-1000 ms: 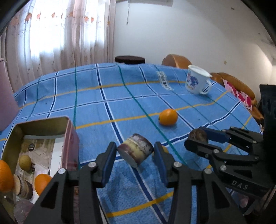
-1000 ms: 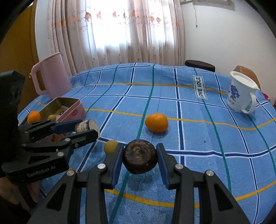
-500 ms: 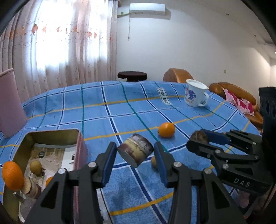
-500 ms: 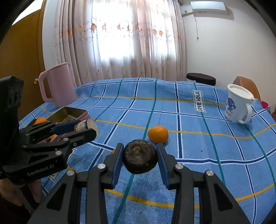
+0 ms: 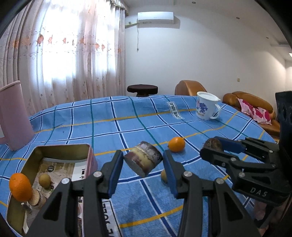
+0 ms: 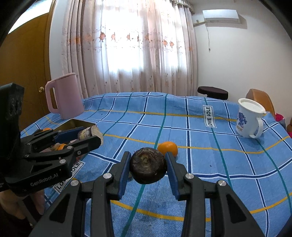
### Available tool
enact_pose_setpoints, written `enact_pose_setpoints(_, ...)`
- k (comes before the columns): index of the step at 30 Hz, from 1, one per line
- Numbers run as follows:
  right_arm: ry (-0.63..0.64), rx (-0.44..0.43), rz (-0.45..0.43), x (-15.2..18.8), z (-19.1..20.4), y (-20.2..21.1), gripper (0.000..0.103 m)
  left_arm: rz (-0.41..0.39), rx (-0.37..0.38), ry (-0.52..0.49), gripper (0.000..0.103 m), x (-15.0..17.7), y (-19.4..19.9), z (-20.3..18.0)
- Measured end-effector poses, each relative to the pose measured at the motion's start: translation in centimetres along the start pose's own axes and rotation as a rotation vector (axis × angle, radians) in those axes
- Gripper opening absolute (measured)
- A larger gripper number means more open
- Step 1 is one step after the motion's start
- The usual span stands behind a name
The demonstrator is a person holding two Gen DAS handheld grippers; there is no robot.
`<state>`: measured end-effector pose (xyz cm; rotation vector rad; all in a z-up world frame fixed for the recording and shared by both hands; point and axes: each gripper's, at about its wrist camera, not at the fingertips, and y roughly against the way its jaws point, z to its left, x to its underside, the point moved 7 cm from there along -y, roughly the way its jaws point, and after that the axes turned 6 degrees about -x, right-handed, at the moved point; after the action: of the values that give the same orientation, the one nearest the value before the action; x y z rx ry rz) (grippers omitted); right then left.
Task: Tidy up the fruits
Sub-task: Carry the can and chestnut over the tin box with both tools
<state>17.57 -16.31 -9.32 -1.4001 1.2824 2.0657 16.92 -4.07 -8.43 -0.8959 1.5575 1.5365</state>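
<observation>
Left wrist view: left gripper [image 5: 143, 162] pinching a short cut cylinder [image 5: 143, 158], long axis tilted across the jaws, raised above the blue cloth [image 5: 109, 131]; open tin [image 5: 89, 156] just left and below, nearer this hand, holding one orange [image 5: 20, 186] plus several other pieces; two fruits loose on the cloth. Right wrist view: right gripper [image 6: 147, 168] clamped on one dark round fruit [image 6: 147, 168], tin far left beyond the other tool, one loose orange [image 6: 168, 148] just behind

walls white | curtains [image 6: 127, 45] sheer, backlit | AC [image 5: 155, 16] high | brown sofa [image 5: 244, 102] | wood door [image 6: 23, 73]
</observation>
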Motion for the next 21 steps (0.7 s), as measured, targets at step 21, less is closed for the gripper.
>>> enact_pose_setpoints(21,0.042,0.012,-0.08,-0.4,0.6,1.4,0.041,-0.079,-0.034,-0.011,0.047,-0.4,1.6,-0.1)
